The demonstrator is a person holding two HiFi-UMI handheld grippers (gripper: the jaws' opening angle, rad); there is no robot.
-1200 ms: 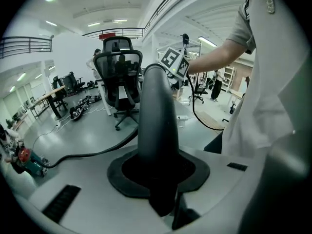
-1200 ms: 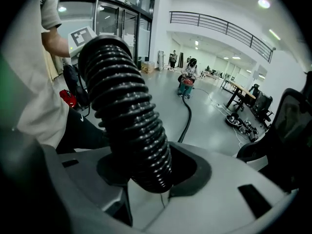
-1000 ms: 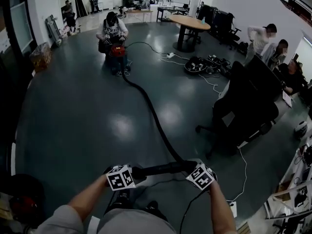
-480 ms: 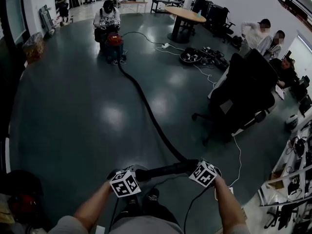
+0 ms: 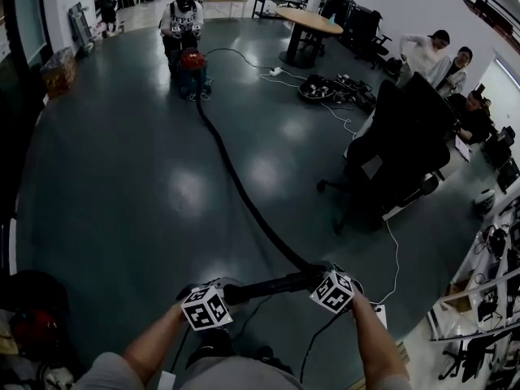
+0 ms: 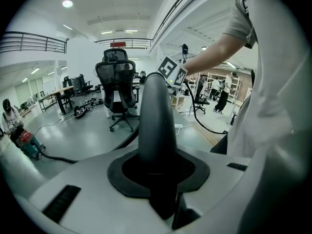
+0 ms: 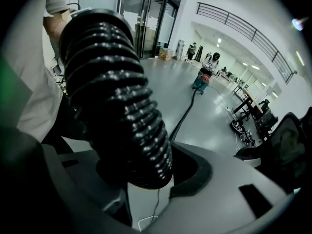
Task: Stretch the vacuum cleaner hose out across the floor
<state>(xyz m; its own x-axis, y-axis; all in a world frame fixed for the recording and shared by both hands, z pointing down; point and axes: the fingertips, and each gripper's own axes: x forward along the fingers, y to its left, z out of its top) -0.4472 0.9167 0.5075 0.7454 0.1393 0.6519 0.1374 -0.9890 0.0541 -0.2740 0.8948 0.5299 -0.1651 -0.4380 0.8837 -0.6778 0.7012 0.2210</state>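
From the head view, the vacuum cleaner hose [image 5: 244, 197] lies across the floor [image 5: 122, 185] in a gentle bow. It starts at the red vacuum cleaner [image 5: 192, 60], far ahead of both grippers and beside a seated person [image 5: 182, 19]. It ends at the right hand-held gripper [image 5: 318, 281], and from there its last stretch crosses level to the left hand-held gripper [image 5: 226, 292]. An office chair [image 5: 394, 149] stands ahead and to the right of the right hand-held gripper, clear of the hose. In the left gripper view, the jaws are clenched on the smooth end tube [image 6: 155, 116], which rises straight out from between them toward the other gripper's marker cube. In the right gripper view, the jaws stand wider and are clamped round the ribbed part of the hose, which fills the gap. Beyond them the hose trails down the floor to the vacuum cleaner. The bow suggests some slack is left to take up. To do that well, draw both hands back together along the hose's own line, not sideways. Keep the span between the grippers straight so the tube does not lever against the ribs. Hold the ribbed grip firm enough that it cannot slide. Ease off once the curve flattens, or the pull may drag or tip the vacuum cleaner.
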